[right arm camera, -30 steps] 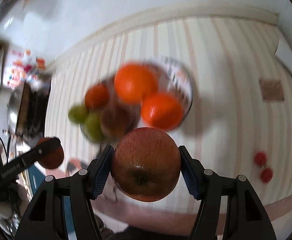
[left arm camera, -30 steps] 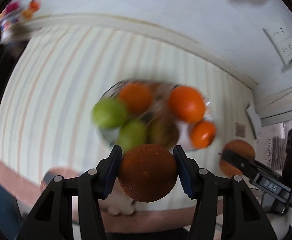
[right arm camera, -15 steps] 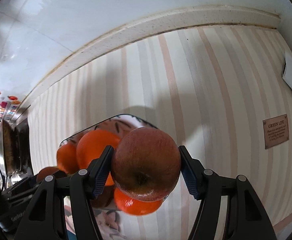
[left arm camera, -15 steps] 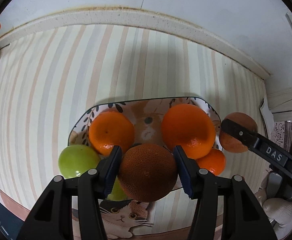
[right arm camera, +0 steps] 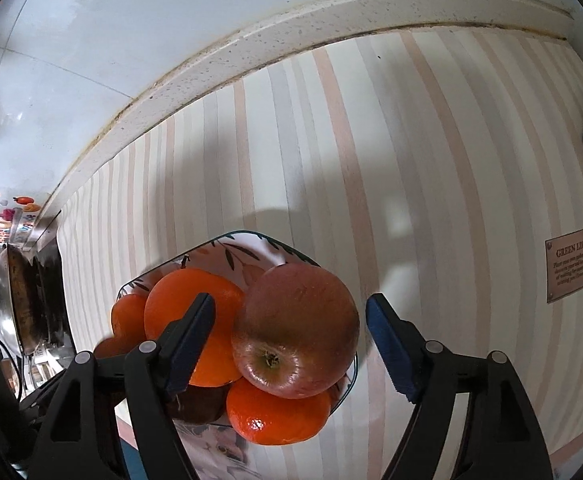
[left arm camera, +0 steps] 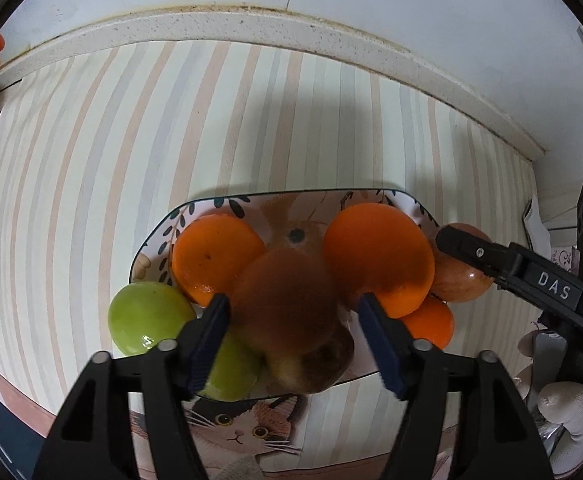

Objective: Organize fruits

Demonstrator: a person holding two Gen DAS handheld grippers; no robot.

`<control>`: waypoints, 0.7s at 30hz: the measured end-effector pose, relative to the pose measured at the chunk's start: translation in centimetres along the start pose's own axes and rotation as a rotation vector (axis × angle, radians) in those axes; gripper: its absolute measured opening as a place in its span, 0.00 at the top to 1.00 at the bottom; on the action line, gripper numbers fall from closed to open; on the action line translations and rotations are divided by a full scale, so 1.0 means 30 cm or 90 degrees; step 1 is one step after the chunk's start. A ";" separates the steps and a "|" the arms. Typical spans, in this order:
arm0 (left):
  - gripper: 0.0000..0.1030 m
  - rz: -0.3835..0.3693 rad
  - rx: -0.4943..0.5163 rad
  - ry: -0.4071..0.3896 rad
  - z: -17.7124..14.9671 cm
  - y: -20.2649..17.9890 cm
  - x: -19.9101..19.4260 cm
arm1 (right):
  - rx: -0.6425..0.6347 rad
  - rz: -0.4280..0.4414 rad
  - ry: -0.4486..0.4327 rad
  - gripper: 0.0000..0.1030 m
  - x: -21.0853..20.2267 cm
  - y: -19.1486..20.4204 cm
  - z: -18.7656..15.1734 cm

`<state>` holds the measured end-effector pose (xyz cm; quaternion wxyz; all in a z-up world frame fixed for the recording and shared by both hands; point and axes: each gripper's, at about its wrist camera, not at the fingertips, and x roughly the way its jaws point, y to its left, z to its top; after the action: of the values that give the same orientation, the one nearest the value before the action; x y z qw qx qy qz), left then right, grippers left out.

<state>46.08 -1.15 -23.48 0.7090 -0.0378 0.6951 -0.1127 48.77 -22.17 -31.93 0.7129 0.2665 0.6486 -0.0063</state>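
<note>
A patterned plate (left arm camera: 251, 200) on the striped cloth holds several oranges, two green fruits (left arm camera: 149, 316) and a dark fruit. My left gripper (left arm camera: 291, 304) hangs just over the pile with its jaws opening. A brown round fruit (left arm camera: 283, 276), blurred, lies between them, and the pads no longer press on it. My right gripper (right arm camera: 291, 320) is over the plate's (right arm camera: 251, 236) right side, its jaws opening too. A red apple (right arm camera: 297, 330) sits between them on an orange (right arm camera: 277, 416), with a gap on each side. One right finger (left arm camera: 511, 268) crosses the apple (left arm camera: 459, 280) in the left wrist view.
A raised speckled ledge (left arm camera: 251, 28) and white wall run behind the cloth. A brown tag (right arm camera: 569, 264) lies to the right, and a metal pan (right arm camera: 15, 308) stands at the left edge. A cat picture (left arm camera: 243, 428) shows near the front, and a white-gloved hand (left arm camera: 571, 404) at the right.
Both grippers came down over the plate. Their jaws then spread, letting go of the brown fruit on the left and the red apple on the right.
</note>
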 end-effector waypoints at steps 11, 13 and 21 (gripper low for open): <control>0.19 0.012 -0.016 -0.028 -0.029 0.024 -0.057 | -0.040 -0.015 -0.011 0.09 -0.069 0.021 -0.045; 0.19 0.014 -0.026 -0.038 -0.046 0.036 -0.075 | -0.062 -0.026 -0.024 0.09 -0.101 0.040 -0.065; 0.19 0.065 -0.026 -0.093 -0.185 0.038 -0.176 | -0.171 -0.069 -0.093 0.09 -0.257 0.137 -0.243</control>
<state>40.65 1.65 -18.72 0.7616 -0.0248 0.6449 -0.0589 42.30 -18.43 -23.36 0.7859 0.1320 0.6037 0.0226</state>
